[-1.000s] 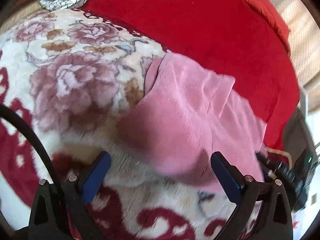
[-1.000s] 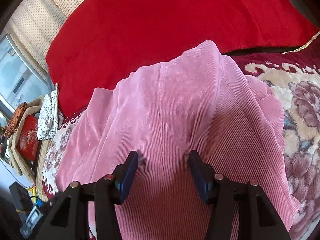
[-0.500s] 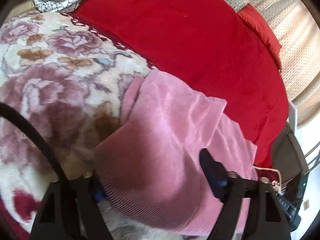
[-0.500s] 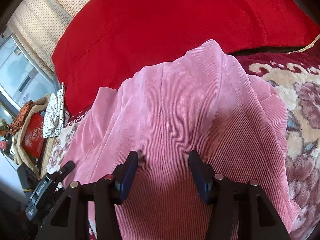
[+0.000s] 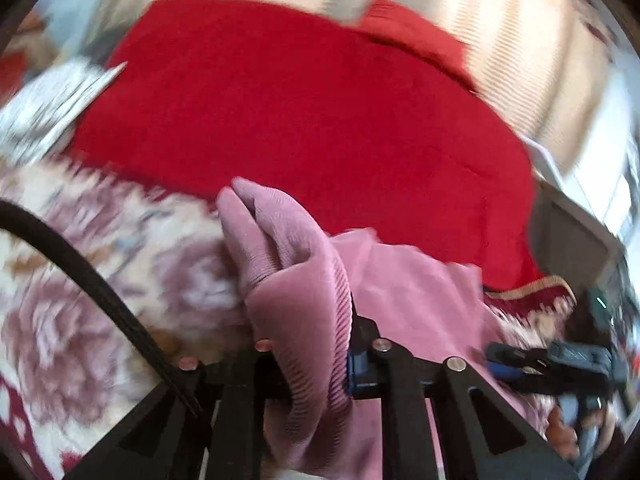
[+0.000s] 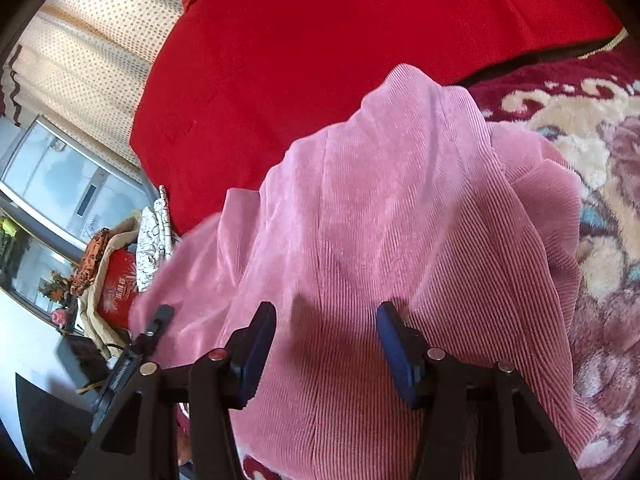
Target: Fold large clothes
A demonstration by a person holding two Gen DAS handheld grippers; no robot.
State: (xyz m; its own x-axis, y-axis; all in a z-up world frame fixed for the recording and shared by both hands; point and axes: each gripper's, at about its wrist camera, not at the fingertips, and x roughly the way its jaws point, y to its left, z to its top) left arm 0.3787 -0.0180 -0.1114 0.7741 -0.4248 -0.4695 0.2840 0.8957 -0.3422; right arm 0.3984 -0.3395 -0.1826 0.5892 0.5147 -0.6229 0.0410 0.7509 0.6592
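Pink ribbed garment (image 5: 304,320) bunched, pinched in left gripper (image 5: 316,364) fingers; right gripper (image 6: 326,344) fingers wide.

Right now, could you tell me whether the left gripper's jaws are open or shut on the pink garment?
Shut. In the left wrist view, the left gripper pinches a bunched fold of the pink garment between its jaws.
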